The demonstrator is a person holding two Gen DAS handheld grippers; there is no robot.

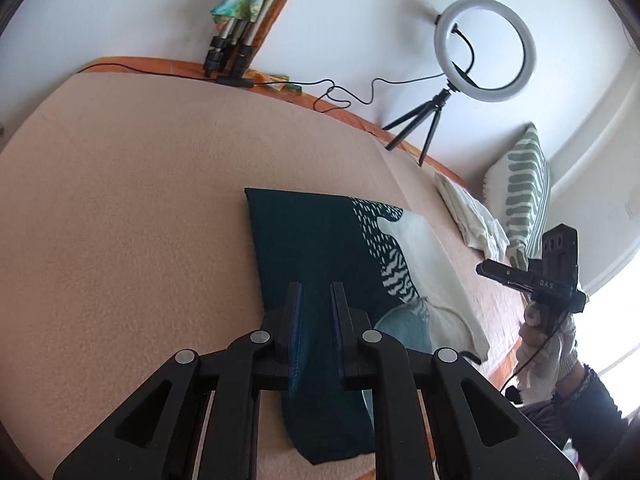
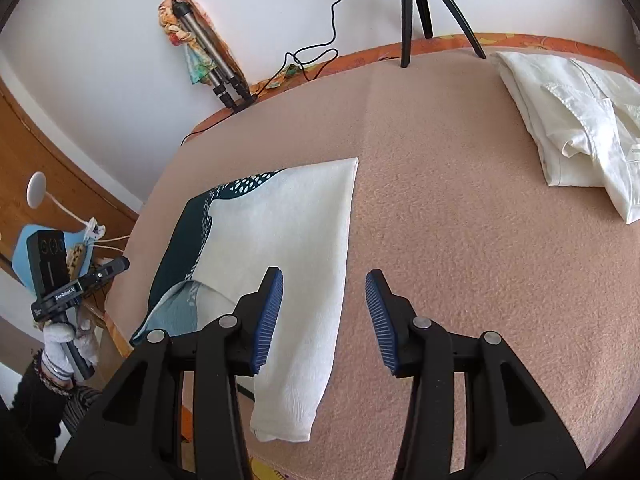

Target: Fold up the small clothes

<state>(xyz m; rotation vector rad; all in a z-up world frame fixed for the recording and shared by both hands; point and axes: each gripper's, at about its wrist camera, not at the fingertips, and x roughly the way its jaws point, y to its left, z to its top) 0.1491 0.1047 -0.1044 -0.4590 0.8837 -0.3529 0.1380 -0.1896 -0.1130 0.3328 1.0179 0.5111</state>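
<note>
Two grippers hover over a folded garment (image 2: 280, 216) lying flat on the bed's fuzzy peach blanket (image 2: 460, 240). Left gripper (image 1: 317, 300) hangs above its dark teal half, fingers narrowly parted, empty. Right gripper (image 2: 324, 300) spreads wide and empty over the crinkled cream edge. Rumpled white clothes (image 2: 576, 120) lie well apart.

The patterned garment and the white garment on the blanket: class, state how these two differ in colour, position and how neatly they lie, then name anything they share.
1. The patterned garment mixes dark teal, white and light blue; the white garment is plain white.
2. The patterned garment lies flat with straight folded edges; the white garment is a looser, rumpled bundle.
3. The patterned garment lies right in front of both grippers; the white garment lies farther off, near the tripod.
Both rest on the pink blanket.
</note>
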